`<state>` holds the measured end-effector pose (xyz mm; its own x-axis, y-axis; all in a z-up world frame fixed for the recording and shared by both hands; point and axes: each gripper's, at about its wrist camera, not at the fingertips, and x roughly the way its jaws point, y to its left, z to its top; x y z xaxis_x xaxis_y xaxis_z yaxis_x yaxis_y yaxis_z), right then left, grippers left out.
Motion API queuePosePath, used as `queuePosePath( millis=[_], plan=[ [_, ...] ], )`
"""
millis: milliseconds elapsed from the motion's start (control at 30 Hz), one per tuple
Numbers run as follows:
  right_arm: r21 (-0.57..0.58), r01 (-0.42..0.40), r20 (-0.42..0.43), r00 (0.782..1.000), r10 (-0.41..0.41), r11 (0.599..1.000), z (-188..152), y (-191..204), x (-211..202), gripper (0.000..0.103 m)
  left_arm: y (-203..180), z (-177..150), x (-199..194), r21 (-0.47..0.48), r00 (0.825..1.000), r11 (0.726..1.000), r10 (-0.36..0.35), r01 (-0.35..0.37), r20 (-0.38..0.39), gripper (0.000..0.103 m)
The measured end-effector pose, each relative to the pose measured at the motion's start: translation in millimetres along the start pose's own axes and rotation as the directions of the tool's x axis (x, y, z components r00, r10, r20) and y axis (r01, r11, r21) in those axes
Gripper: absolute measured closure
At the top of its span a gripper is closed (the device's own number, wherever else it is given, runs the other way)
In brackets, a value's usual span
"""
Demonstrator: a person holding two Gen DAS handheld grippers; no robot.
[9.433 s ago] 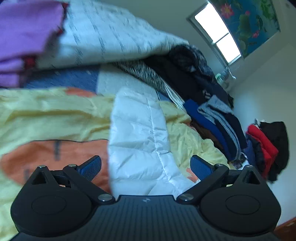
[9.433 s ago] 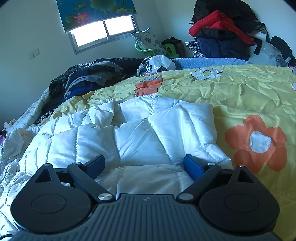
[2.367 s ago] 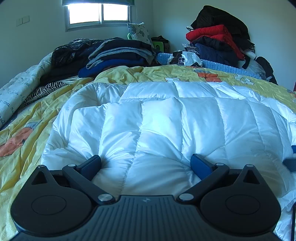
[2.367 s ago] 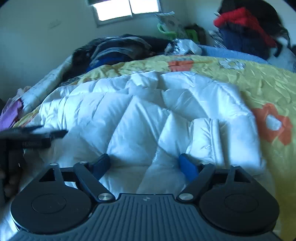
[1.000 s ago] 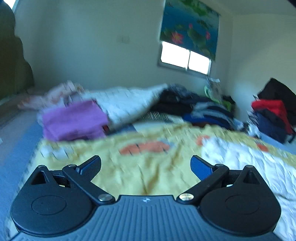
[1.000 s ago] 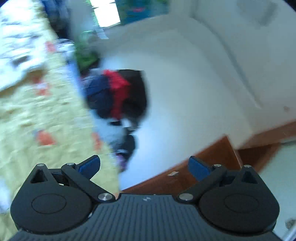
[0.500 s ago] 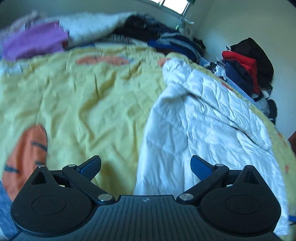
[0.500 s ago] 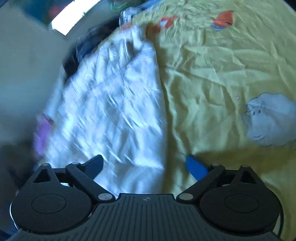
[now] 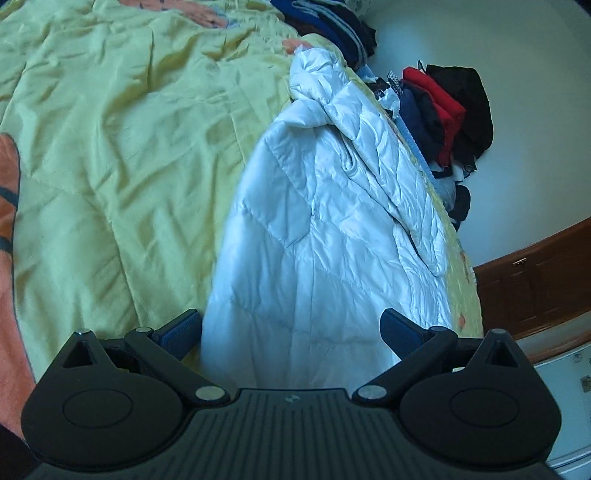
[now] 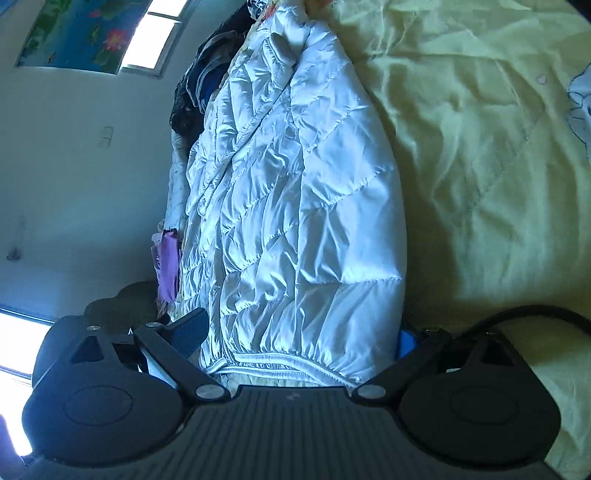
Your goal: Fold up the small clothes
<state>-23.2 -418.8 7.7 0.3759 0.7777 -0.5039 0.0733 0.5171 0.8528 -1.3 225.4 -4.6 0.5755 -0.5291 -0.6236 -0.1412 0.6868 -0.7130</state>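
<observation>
A white quilted puffer jacket [image 9: 325, 221] lies folded lengthwise into a long strip on the yellow bedspread [image 9: 110, 147]. My left gripper [image 9: 291, 332] points down at one end of it. Its jaws are open, with the jacket's near edge between the blue pads and neither pad pressing. In the right wrist view the jacket [image 10: 295, 206] runs away from me, its elastic hem nearest. My right gripper [image 10: 299, 338] straddles that hem. Its jaws are closing, still wide, and the right pad is partly hidden behind the fabric.
Red, black and navy clothes [image 9: 443, 107] are piled against the wall beyond the bed, and dark folded clothes [image 9: 332, 22] lie at its far end. A wooden cabinet [image 9: 535, 280] stands beside the bed. A purple garment [image 10: 170, 266] and a black cable [image 10: 535, 314] are nearby.
Both grippers have swung down from looking across the room onto the jacket. The left has sunk closer to its end; the right now has the hem between its fingers.
</observation>
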Motion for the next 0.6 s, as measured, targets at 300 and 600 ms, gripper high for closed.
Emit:
queuePosePath(
  millis=[300,600],
  plan=[
    [-0.005,0.017,-0.004,1.000,-0.017,1.000,13.5,-6.5,5.7,0.007,-11.9,-20.4,6.1,0.079,0.994,0.996,-0.037,0.045,-0.105,0.000],
    [0.024,0.040,-0.029,0.999,-0.039,0.999,6.7,-22.1,18.1,0.073,-28.5,-30.0,15.3,0.156,0.985,0.987,0.005,0.022,-0.173,0.031]
  ],
)
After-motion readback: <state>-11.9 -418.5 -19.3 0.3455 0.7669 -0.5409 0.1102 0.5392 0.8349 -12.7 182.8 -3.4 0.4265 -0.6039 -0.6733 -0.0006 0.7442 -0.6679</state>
